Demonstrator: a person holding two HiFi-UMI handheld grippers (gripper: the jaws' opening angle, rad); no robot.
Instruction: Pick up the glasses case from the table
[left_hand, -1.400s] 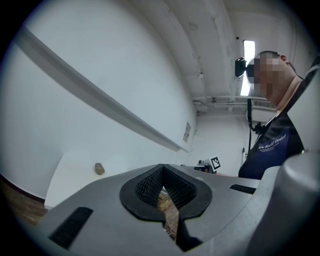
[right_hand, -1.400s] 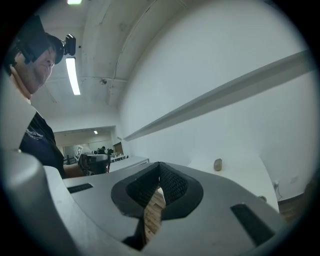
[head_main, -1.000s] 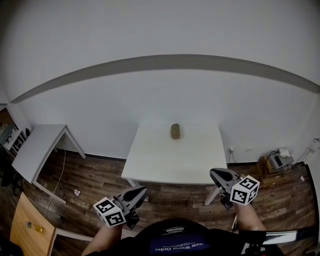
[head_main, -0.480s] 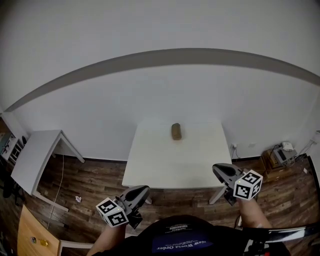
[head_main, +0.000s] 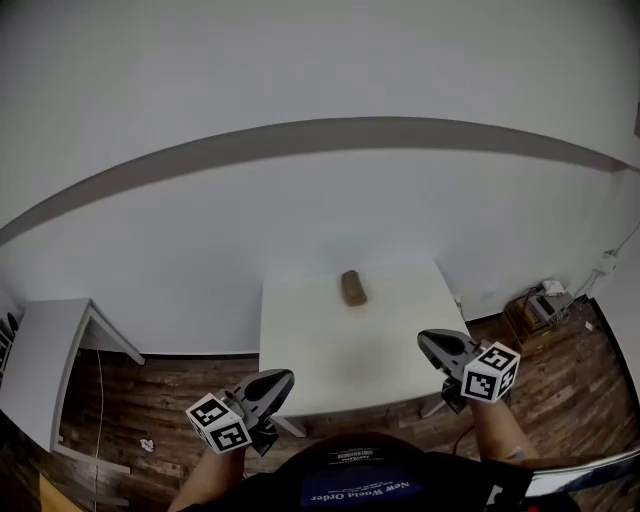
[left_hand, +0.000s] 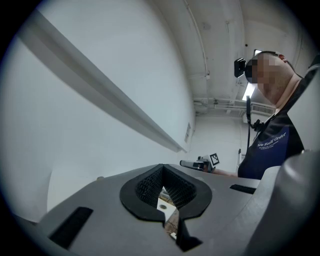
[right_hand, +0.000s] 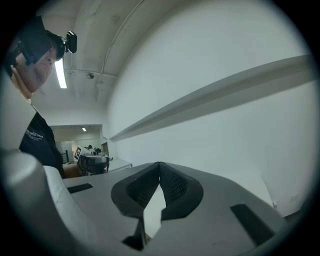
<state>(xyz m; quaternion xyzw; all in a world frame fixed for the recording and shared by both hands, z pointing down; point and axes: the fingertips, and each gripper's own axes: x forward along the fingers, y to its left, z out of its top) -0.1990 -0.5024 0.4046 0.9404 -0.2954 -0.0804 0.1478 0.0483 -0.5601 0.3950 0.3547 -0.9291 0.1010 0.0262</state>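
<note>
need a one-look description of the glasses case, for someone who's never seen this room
Start at the white wall; the square white table stands against it in the middle of the head view. The glasses case lies on that top near the far edge, roughly centred. It is a small brown oblong, the only dark thing on the white surface.

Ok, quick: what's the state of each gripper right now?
Left gripper: closed, holding nothing.
Right gripper: closed, holding nothing.
</note>
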